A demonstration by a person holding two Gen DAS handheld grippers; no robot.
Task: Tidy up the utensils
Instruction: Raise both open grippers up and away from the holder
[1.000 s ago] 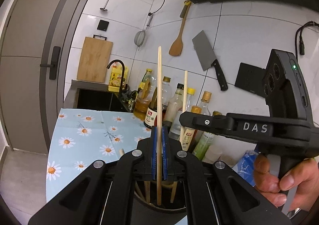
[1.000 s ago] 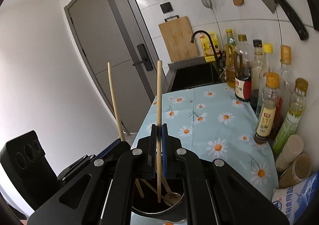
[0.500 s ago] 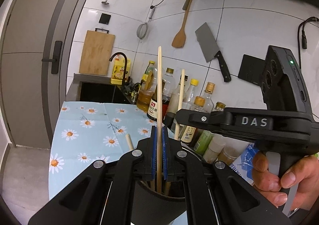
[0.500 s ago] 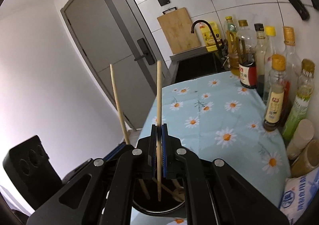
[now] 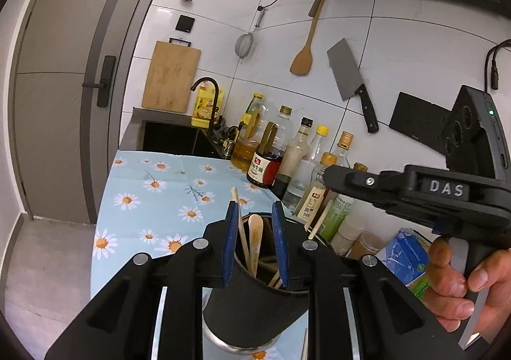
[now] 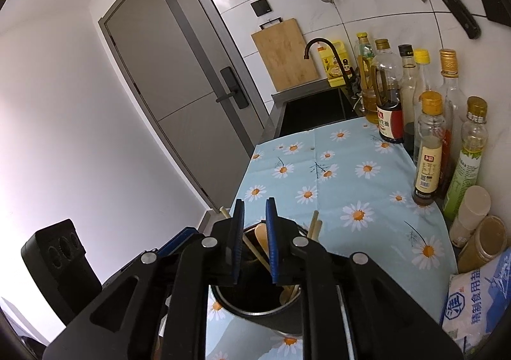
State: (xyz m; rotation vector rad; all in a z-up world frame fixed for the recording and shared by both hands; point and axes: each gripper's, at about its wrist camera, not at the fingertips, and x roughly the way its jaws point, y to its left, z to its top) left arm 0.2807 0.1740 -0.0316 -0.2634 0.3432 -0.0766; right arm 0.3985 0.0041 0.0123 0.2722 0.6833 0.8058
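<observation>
left gripper [image 5: 255,238] opening, chopsticks [image 5: 240,225] (seemingly loose) in holder [image 5: 252,302]

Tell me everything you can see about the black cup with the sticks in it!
The black cup is a round, dark holder with a shiny metal rim and metal base. It stands upright on the daisy tablecloth, near the counter's front edge. Inside, leaning against its wall, are wooden chopsticks and a wooden spoon; their tops poke out above the rim. Both grippers hover just over its mouth with jaws opening, gripping nothing. Its inside bottom is too dark to see.
</observation>
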